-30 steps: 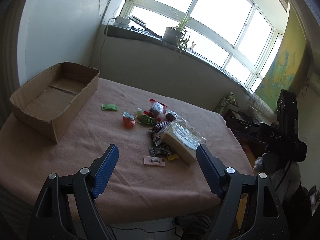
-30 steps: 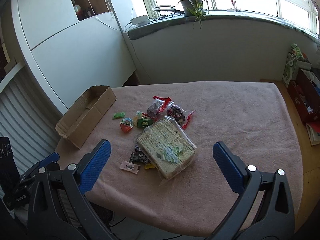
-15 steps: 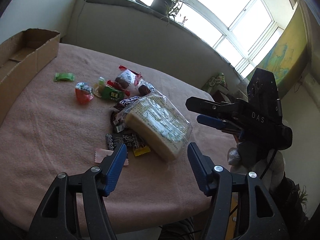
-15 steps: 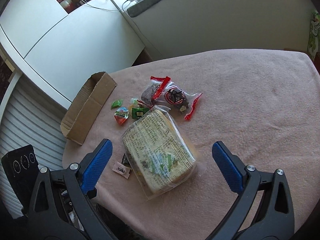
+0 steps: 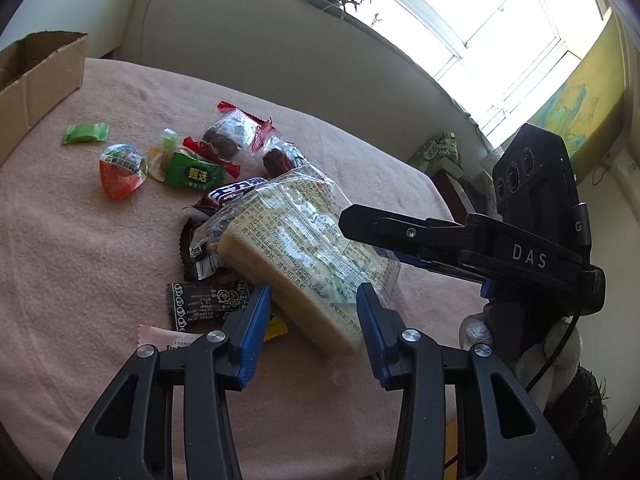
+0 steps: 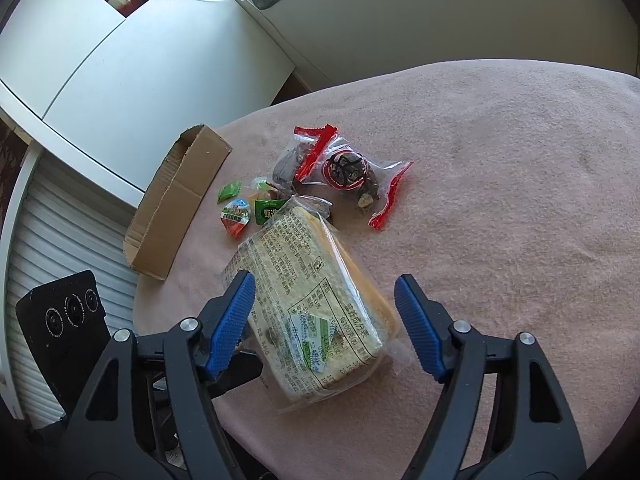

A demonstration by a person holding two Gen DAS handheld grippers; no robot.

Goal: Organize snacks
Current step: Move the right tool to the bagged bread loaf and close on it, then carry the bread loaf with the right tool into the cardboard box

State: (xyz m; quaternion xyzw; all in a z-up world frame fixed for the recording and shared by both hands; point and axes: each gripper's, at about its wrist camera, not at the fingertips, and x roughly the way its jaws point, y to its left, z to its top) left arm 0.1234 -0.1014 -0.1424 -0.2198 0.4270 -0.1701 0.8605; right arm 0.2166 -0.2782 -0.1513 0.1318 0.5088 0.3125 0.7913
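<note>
A large clear-wrapped bread loaf [image 5: 296, 248] lies on the pink tablecloth, on top of several small snack packets. It also shows in the right wrist view [image 6: 316, 308]. My left gripper [image 5: 310, 322] is open, its blue pads either side of the loaf's near end. My right gripper [image 6: 324, 322] is open and straddles the loaf's near end from above; in the left wrist view it reaches over the loaf from the right [image 5: 440, 236]. Small snacks include a green candy [image 5: 86, 133], a red jelly cup [image 5: 120, 172] and a green packet [image 5: 192, 174].
An open cardboard box [image 6: 176, 204] stands at the table's left edge; its corner shows in the left wrist view [image 5: 36, 76]. Two red-sealed clear bags [image 6: 344, 168] lie beyond the loaf. White cabinets [image 6: 120, 60] stand behind the box. Pink cloth [image 6: 520, 184] stretches to the right.
Both grippers have moved in and down toward the loaf. The left jaws have narrowed around its near end and the right jaws have narrowed over it.
</note>
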